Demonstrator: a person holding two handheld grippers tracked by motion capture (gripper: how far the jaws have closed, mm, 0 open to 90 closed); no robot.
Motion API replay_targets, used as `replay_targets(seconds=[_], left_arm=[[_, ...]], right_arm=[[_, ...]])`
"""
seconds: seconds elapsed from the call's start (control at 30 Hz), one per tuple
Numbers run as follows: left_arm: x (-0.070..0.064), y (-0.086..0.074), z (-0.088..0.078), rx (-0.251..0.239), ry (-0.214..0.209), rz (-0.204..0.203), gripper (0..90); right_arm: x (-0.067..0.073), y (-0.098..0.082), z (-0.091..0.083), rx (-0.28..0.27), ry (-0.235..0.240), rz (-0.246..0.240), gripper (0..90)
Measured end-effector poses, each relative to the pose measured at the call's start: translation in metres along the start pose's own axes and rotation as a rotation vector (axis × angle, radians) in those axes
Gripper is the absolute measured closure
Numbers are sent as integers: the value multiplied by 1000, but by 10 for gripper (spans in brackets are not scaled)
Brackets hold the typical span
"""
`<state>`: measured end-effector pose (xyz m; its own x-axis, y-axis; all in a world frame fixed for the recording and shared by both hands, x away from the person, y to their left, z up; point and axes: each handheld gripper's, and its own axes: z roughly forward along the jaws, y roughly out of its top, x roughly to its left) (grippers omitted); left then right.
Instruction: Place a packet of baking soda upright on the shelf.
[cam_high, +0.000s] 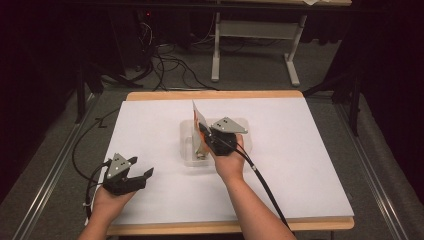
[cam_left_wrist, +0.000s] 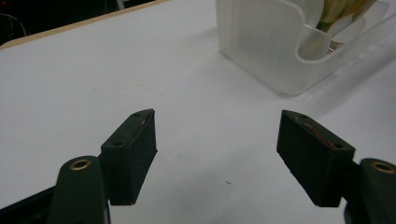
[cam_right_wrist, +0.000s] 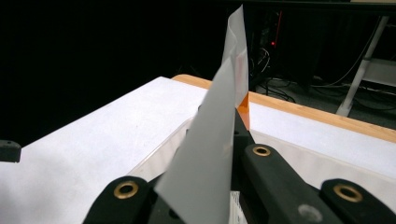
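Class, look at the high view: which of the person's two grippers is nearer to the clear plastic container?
The right gripper. It is directly over the clear plastic container, clamped on a packet. The left gripper rests open near the table's front left, well apart from it.

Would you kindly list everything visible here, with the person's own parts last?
Table: one, white top with wooden edge, centre of the high view.
Translucent container: one, whitish, mid-table, with a yellowish item inside that is unclear.
Card: one, grey-white with an orange patch, upright over the container, clamped in the right gripper.
White-legged stand: one, on the floor beyond the table.
Cables: several, black, on the floor behind.
Left gripper: black, open, near the table's front left.
Right gripper: black, shut on the card.
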<state>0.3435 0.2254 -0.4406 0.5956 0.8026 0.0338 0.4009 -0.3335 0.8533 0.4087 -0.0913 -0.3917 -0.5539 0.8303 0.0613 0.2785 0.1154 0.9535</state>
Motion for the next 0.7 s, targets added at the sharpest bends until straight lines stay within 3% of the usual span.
replay_targets(seconds=[0.53, 0.7], left_arm=[[1, 0, 0, 0, 0, -7, 290], [0, 0, 1, 4, -1, 1, 290]], right_arm=[[8, -10, -2, 30, -7, -50, 895], [9, -11, -3, 34, -7, -46, 896]])
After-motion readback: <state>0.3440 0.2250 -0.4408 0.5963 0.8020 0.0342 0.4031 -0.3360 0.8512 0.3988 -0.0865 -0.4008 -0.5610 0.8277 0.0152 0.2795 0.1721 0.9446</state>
